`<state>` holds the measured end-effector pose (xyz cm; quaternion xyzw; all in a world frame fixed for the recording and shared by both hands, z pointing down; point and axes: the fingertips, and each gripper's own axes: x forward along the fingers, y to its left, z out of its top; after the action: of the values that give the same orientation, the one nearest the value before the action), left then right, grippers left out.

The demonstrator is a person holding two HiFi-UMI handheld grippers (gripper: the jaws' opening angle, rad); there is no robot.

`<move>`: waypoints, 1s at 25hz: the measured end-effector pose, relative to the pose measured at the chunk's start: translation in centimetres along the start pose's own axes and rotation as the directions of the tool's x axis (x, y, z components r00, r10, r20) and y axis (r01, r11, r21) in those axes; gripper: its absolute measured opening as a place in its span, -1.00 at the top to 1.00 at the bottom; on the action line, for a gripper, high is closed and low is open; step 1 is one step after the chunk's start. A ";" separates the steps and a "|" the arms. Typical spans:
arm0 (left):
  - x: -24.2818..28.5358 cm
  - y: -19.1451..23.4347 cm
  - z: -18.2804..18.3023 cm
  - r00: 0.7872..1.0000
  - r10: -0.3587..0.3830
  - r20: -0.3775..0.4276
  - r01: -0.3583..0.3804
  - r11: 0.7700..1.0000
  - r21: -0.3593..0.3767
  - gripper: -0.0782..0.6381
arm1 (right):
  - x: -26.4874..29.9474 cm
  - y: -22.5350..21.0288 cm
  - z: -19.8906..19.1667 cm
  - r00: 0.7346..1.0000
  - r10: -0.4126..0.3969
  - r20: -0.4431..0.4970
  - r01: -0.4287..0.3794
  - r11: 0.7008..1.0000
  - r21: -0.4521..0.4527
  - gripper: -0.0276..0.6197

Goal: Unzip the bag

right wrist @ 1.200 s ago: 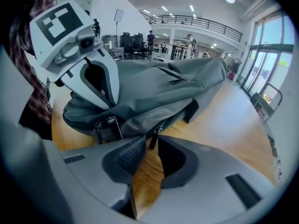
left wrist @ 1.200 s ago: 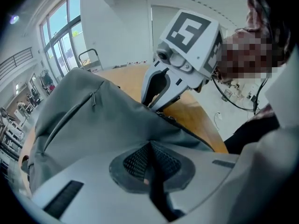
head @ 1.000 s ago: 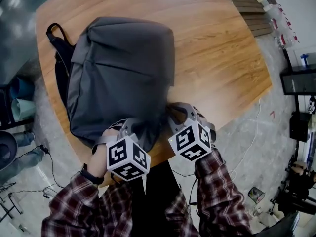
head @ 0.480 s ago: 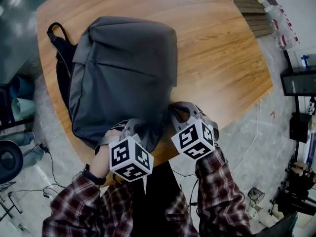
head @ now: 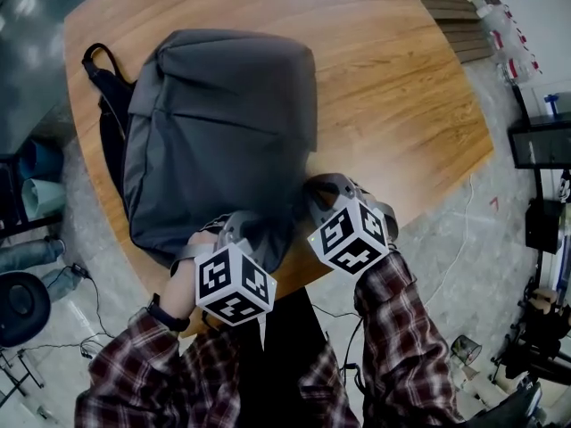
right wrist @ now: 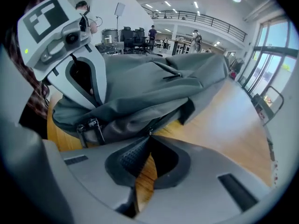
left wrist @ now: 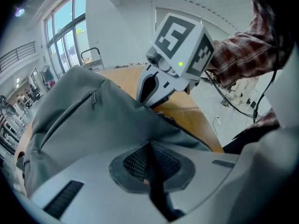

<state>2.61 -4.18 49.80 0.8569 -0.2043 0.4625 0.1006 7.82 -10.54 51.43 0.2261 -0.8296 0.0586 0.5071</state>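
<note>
A grey backpack (head: 223, 123) lies flat on the round wooden table (head: 401, 87), and both grippers are at its near end. My left gripper (head: 252, 233) is shut on a fold of the bag's grey fabric (left wrist: 93, 125), which covers its tips (left wrist: 148, 146). My right gripper (head: 310, 192) sits at the bag's near right corner. In the right gripper view its jaws (right wrist: 149, 138) close on a small zipper pull (right wrist: 150, 131) at the zip line of the bag (right wrist: 154, 87). Each gripper view shows the other gripper close beside it.
The bag's black shoulder straps (head: 103, 78) hang off the far left side of the table. A buckled strap (right wrist: 91, 129) sits at the bag's near corner. The table's near edge runs just under the grippers. Bottles (head: 500, 34) and dark equipment (head: 540, 145) stand on the floor at right.
My right gripper has shifted slightly away from the person along the bag's corner. The left gripper and the bag have barely moved.
</note>
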 end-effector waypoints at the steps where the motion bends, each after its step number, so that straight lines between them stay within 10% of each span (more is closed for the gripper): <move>1: 0.0 0.0 0.0 1.000 0.000 0.002 0.000 1.000 0.002 0.76 | 0.0 0.0 0.0 0.999 0.032 -0.005 -0.032 0.999 0.021 0.85; 10: 0.8 0.5 0.3 0.997 -0.039 0.067 0.045 0.995 -0.088 0.76 | -2.0 4.1 -2.4 0.986 0.165 0.027 -0.166 0.945 0.280 0.86; 25: 4.3 5.2 6.9 0.986 0.137 0.097 -0.086 0.909 -0.407 0.76 | -4.1 10.1 -1.2 0.983 0.022 0.185 -0.124 0.818 0.562 0.86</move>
<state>7.59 -12.40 49.46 0.8319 -0.3492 0.3617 0.2347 5.97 0.17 49.84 0.3396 -0.8221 0.3043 0.3410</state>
